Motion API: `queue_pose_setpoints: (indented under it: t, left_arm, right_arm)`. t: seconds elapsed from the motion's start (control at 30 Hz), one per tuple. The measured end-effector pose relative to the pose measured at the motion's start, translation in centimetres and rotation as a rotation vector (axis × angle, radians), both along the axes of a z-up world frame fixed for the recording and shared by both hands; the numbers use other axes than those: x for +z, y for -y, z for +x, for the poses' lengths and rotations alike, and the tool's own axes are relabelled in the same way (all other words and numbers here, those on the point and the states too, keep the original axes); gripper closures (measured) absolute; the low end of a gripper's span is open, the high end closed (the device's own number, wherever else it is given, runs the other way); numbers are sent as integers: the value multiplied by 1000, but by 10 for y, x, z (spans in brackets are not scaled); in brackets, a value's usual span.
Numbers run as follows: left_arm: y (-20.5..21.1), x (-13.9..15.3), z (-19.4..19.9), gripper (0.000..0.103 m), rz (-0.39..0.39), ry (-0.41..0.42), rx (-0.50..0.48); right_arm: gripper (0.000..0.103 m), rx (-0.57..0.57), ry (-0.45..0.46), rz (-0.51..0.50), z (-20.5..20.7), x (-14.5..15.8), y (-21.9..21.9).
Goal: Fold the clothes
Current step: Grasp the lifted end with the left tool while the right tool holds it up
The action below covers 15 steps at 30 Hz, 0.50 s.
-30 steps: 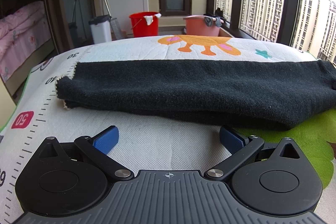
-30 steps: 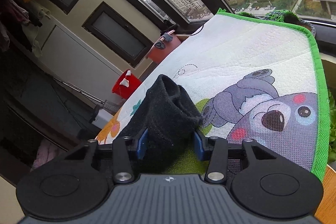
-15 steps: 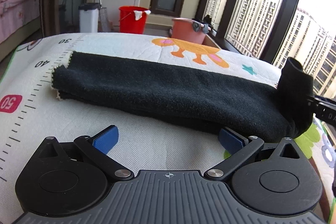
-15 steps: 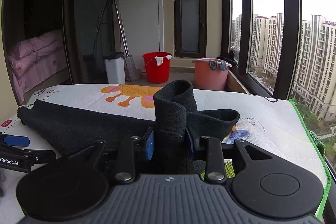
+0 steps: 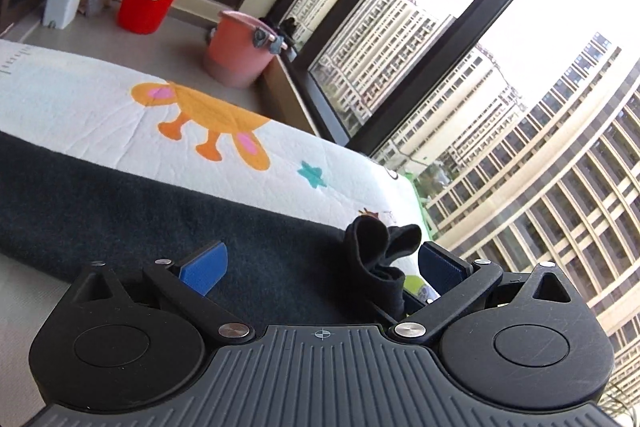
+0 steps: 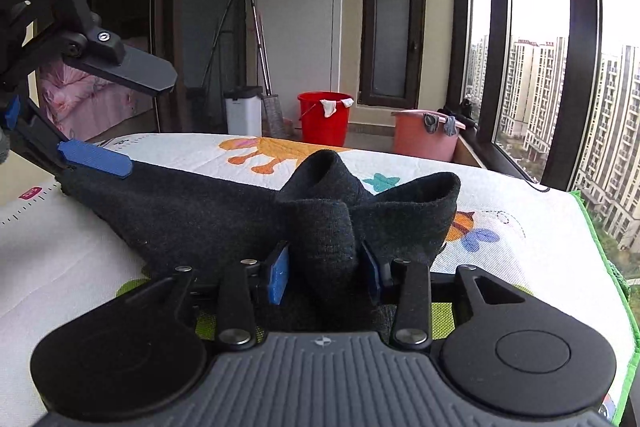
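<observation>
Dark knitted garment (image 6: 208,215): folded into a long band, lying across the printed mat (image 6: 72,267) that covers the counter; its near end is bunched and lifted off the mat. Right hand-held gripper (image 6: 324,273): blue pads pinching that bunched end, the cloth standing up in a fold between them; its jaws have just been easing slightly wider, with the cloth between them. Left hand-held gripper (image 5: 320,265): jaws spread wide, nothing between the pads; it hangs tilted over the band of cloth, one blue fingertip (image 6: 96,159) close over the far end as seen from the right wrist view. Mat: white with an orange cartoon animal (image 5: 208,119), a teal star (image 5: 311,174), and a green edge (image 6: 600,239). Beyond the counter: red bucket (image 6: 325,117), pink bucket (image 6: 424,137), white bin (image 6: 243,115), all standing on the floor near the window (image 6: 536,39).
</observation>
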<state>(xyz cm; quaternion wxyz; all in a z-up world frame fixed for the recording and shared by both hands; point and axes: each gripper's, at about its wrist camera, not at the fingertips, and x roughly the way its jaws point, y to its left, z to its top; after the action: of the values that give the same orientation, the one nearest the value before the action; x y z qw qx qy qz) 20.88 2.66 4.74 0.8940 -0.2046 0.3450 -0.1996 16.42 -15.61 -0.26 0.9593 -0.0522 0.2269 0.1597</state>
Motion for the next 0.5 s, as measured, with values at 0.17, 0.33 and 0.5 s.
queue_pose_setpoints:
  t: [0.17,0.33,0.5]
  left_arm:
    - [25,10,-5,0,173,110,54]
    - [13,1,-18,0,108,119,49]
    - [25,25,-51,0,149,350,14]
  right_arm:
    - [64,4,-4,59,-1,-2,10]
    - [63,7,-10,75,2,-3,14]
    - [63,5,-8,62,4,-4,12]
